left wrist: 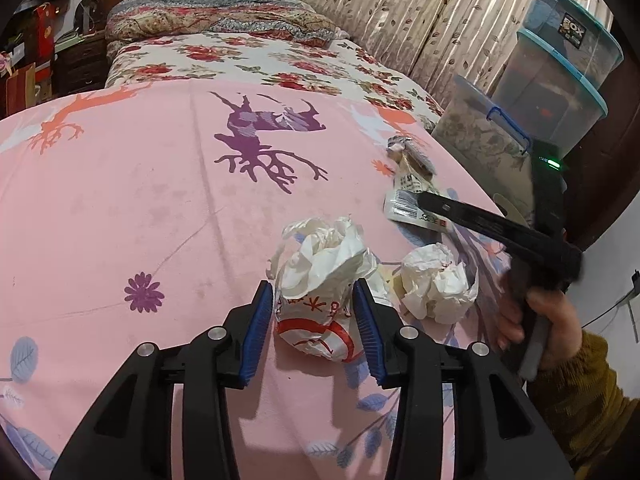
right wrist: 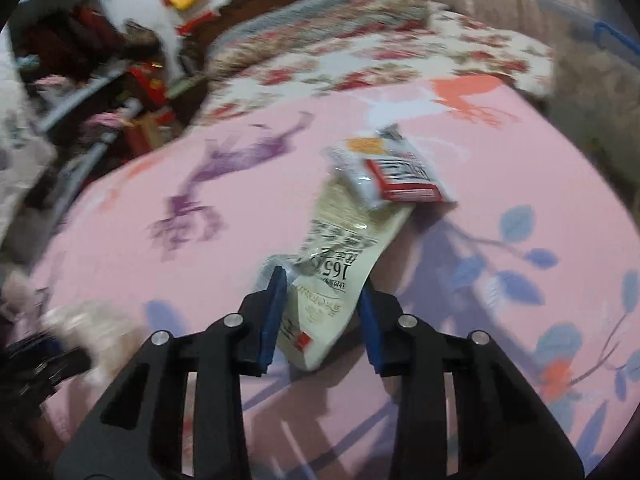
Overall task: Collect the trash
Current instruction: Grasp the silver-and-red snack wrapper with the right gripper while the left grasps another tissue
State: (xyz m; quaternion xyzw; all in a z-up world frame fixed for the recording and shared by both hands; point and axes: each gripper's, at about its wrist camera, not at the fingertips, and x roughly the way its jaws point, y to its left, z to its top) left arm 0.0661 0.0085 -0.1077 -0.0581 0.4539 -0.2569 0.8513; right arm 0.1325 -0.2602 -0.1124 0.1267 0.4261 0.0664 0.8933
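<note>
Right now both tools are mid-pickup on the pink bedspread (left wrist: 120, 220). Nearest: left gripper (left wrist: 314, 312) has its blue pads either side of a crumpled white bag with red print (left wrist: 320, 300), pads touching or nearly so; looks clamped, though I can't confirm real squeeze. A second paper wad (left wrist: 436, 284) sits just beside it on the right, untouched. Right gripper (right wrist: 322, 300) straddles the near end of a cream wrapper (right wrist: 340, 256); that view is motion-blurred, so I cannot tell whether it's pinching or just around it. Beyond, a red-and-white packet (right wrist: 400, 176) lies on the wrapper's far end. Farther back: floral quilt (left wrist: 240, 60), stacked plastic bins (left wrist: 560, 72) at the bed's edge.

Step, my read: grasp phase, nothing lifted clear. Next needs a firm close and a lift, then carrying to a bin, none visible. Risk: the packet slides off when the wrapper goes up.

Readable text: "165" on the wrapper, "BOX" on the top bin's label. Bag print is red characters, not legible.
</note>
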